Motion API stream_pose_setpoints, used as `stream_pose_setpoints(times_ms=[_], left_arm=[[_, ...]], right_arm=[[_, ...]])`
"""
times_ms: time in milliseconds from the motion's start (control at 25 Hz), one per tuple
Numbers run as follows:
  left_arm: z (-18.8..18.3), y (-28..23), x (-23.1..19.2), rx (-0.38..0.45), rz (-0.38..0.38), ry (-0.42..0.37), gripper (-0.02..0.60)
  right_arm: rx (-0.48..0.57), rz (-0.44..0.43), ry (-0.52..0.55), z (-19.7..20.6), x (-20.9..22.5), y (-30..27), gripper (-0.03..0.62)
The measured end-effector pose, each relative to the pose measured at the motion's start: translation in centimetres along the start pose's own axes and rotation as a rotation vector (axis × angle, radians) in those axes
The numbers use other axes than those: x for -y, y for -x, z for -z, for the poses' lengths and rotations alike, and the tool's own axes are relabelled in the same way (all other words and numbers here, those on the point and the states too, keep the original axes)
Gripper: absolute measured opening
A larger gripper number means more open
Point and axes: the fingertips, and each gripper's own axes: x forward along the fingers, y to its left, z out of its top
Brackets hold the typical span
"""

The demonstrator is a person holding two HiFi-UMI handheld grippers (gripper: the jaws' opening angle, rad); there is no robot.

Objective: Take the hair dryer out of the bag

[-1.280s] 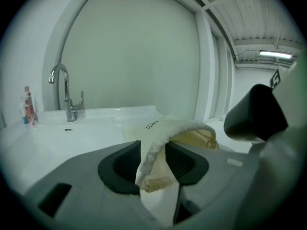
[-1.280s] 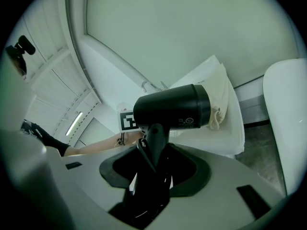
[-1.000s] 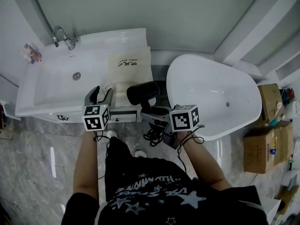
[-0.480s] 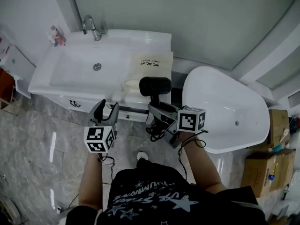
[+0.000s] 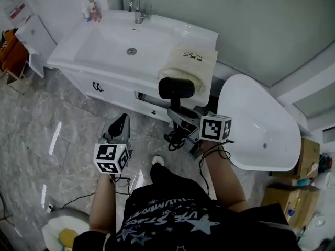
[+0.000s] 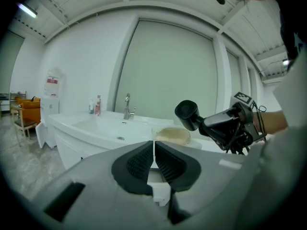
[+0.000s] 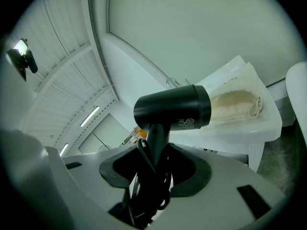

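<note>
Just off the front of the bench (image 5: 172, 33), the right claw (image 5: 179, 118) grips the black hair dryer (image 5: 176, 88) by its handle, drawn clear of the cream bag (image 5: 191, 67) lying there, while the empty left claw (image 5: 120, 123) has just closed, so removal looks complete.

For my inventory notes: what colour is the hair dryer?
The hair dryer is black; the right gripper view shows it best.

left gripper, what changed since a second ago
The left gripper has drawn back from the cloth bag on the vanity top to over the floor, and its jaws have just closed on nothing. The right gripper still grips the black hair dryer by its handle, out of the bag.
</note>
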Motion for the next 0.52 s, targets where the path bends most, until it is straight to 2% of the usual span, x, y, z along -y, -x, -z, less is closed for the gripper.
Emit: stream_pose_setpoints(times_ms=[240, 520], left_arm=[[2.7, 4.6, -0.1, -0.021, -0.05, 0.047, 0.028], [4.9, 17.4, 0.0, 0.02, -0.083, 0.062, 0.026]], right_arm=[[-0.061, -0.025, 0.002, 3.3, -2.3, 0.1, 0.175], [-0.093, -0.035, 0.049, 12.1, -11.0, 2.2, 0.175]])
